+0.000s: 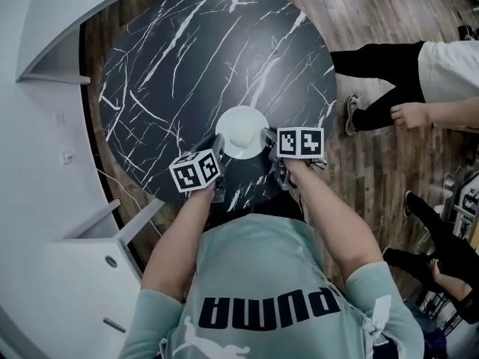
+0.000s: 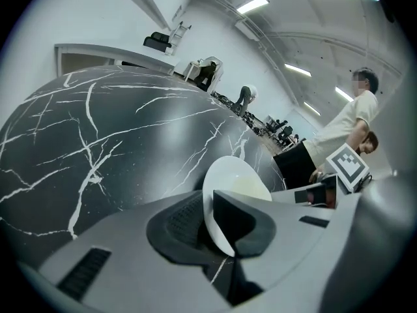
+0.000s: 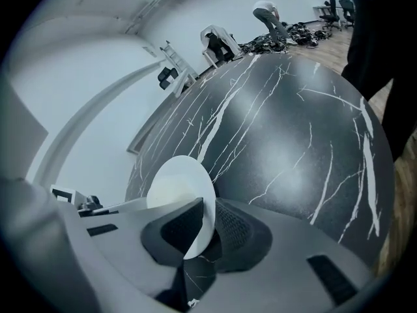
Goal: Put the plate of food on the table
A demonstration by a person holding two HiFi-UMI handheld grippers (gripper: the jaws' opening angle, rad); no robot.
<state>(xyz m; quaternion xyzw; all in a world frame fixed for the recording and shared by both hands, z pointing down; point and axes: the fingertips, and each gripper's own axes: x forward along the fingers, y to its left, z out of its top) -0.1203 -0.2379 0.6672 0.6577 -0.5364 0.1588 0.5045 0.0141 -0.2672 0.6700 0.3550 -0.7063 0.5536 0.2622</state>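
**Item: plate** (image 1: pixel 241 132), white and round, carrying a pale mound of food (image 1: pixel 245 135).
Location: lower centre of the head view, over the near edge of the worktop (image 1: pixel 187 66), a round black slab with white veining. No view settles whether the plate's base touches the slab or sits just above it.

**Holds:**
- The left tool (image 1: pixel 219 155) is closed onto the rim at the plate's lower left. In the left gripper view the rim (image 2: pixel 228 175) runs edge-on between the two dark pads, which are nearly together.
- The right tool (image 1: pixel 269 140) is clamped the same way on the rim's right side. In the right gripper view the rim (image 3: pixel 177 182) is pinched between narrow-set pads.

**Orientation:** face up and roughly level in the head view. A round plate has no long axis, so the working line is the one joining the two holds, which runs left to right across the frame with a slight tilt.

**Step in hand (judged):** setting down.
- Lower both tools together so the holding line stays level and the food does not slide.
- Confirm the base is seated on the slab before letting go, then open both tools evenly.
- A little more distance from the near edge would be safer.

**Surroundings:** wood floor (image 1: pixel 374 21) around the worktop; a bystander (image 1: pixel 419 73) at the right of the frame, well apart.
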